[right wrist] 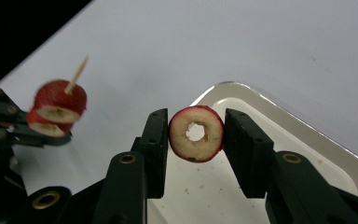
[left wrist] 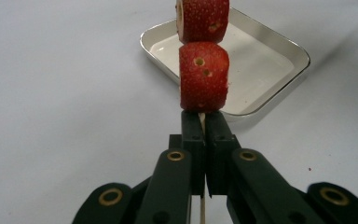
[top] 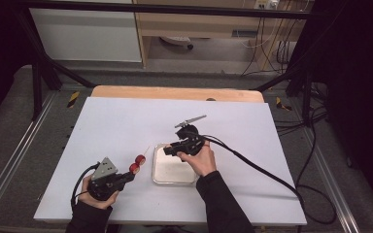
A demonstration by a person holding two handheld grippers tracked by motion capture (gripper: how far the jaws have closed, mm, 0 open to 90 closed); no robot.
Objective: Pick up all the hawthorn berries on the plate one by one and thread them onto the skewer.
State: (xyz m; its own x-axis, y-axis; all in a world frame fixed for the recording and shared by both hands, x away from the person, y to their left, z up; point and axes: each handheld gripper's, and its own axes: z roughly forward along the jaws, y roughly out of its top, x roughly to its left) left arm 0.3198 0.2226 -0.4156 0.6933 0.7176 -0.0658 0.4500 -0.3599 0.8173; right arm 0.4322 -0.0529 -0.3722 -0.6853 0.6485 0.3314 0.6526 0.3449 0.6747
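Our left hand-held gripper (left wrist: pixel 204 122) clamps the skewer (left wrist: pixel 202 120) holding 2 slices; our right hand-held gripper (right wrist: pixel 196 134) pinches a ring slice (right wrist: pixel 196 133). Misalignment could split it.

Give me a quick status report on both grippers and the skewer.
Left gripper shut on skewer, two red fruit slices threaded. Right gripper shut on a ring slice above the tray. Nothing between them.
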